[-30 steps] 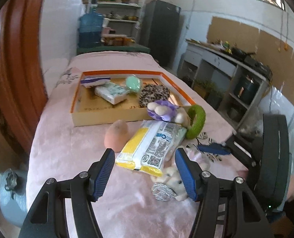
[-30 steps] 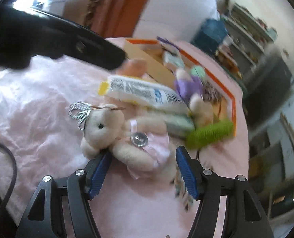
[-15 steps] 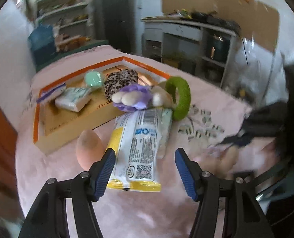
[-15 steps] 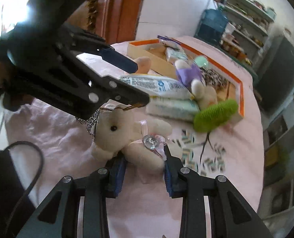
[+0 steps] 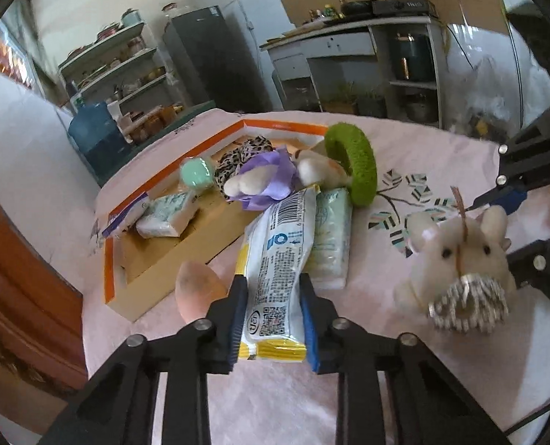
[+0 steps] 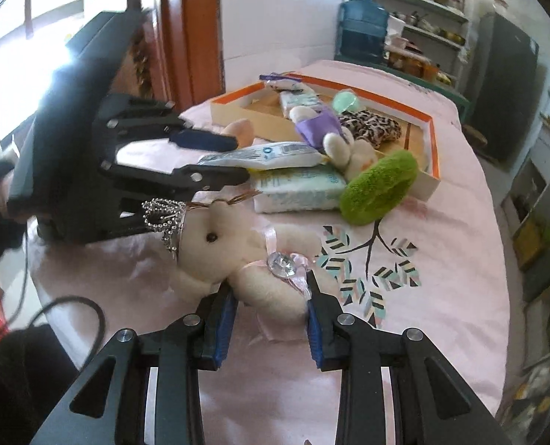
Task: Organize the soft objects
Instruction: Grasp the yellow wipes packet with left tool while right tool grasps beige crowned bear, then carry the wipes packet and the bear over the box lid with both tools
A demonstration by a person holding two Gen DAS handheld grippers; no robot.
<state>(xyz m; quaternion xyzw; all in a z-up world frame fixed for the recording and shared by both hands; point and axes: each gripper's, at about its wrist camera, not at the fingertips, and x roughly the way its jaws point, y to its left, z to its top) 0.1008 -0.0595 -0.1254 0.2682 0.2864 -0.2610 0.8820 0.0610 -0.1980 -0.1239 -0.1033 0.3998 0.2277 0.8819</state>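
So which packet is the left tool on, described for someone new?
Start at the orange-rimmed cardboard tray on the pink cloth. Leaning from its near wall toward the camera is a white packet with a yellow end, the left tool closed on it. Its neighbour, the pale green tissue pack, lies flat and unheld.

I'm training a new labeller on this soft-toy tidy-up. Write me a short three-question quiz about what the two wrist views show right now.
1. True or false: the left gripper is closed on the white and yellow packet.
2. What does the right gripper hold? A) green ring B) cream plush bear C) leopard-print scrunchie
3. Fill in: the mint green ball lies inside the orange-rimmed ____.

Key
1. True: both pads press the packet's sides.
2. B: the pads squeeze the cream plush bear; the green ring and the leopard-print scrunchie lie untouched.
3. Box: the ball sits within the orange-rimmed box.
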